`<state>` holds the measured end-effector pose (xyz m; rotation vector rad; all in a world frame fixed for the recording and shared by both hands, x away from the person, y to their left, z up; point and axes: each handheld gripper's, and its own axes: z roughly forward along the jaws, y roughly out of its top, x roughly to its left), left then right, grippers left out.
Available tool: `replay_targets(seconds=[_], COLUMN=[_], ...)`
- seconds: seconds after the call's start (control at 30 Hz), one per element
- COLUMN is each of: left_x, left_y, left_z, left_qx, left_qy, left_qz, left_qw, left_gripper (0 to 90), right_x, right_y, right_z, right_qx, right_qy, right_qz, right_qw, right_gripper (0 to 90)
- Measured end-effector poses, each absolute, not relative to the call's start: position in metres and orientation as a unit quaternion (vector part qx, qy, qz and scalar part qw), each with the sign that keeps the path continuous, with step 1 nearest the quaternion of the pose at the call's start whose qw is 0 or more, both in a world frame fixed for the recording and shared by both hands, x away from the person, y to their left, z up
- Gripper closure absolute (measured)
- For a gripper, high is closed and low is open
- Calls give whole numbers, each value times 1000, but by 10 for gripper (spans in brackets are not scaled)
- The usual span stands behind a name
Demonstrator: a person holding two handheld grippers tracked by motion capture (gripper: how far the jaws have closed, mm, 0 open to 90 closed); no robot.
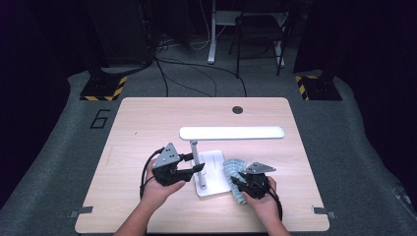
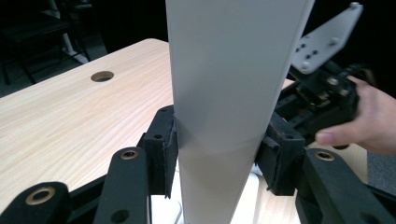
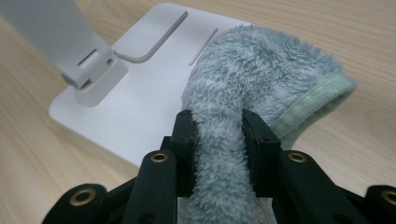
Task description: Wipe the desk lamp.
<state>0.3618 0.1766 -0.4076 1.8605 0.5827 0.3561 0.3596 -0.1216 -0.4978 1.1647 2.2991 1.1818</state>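
Lamp (image 1: 216, 162) stands mid-desk (image 1: 147, 118), its post clamped in the left tool (image 1: 189, 170). Cloth (image 1: 235, 172), pinched in the right tool (image 1: 240, 186), rests on the lamp base. Risk: hard wiping could tip the lamp if the left grip slips.

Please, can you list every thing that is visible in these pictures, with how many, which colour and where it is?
lamp: 1, white, table middle, post between the left jaws
cloth: 1, grey-green, partly on the lamp's base, pinched by the right jaws
table: 1, light wood, centre
chair: 1, dark, behind the table
left gripper: 1, black, clamped on the lamp's post
right gripper: 1, black, on the cloth
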Motion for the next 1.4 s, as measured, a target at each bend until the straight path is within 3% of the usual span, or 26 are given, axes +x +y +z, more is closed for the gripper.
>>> replay_targets(seconds=[0.47,0.67,0.83,1.1,1.4], left_x=[367,369,368,368,369], left_y=[173,174,170,170,171], left_z=[-404,-397,-394,-395,-395], left_qx=[787,785,788,788,788], left_qy=[258,254,254,249,248], left_qz=[154,146,155,157,154], left_qw=[538,546,539,541,541], left_gripper=[525,499,529,534,533], right_x=[331,321,325,321,317], right_y=[-115,-112,-109,-86,-63], right_z=[-500,-500,-505,-506,-507], right_qx=[378,372,372,368,349], right_qy=[824,831,835,839,844], right_qz=[383,378,373,354,363], right_qw=[175,166,159,188,185], right_gripper=[697,708,721,727,727])
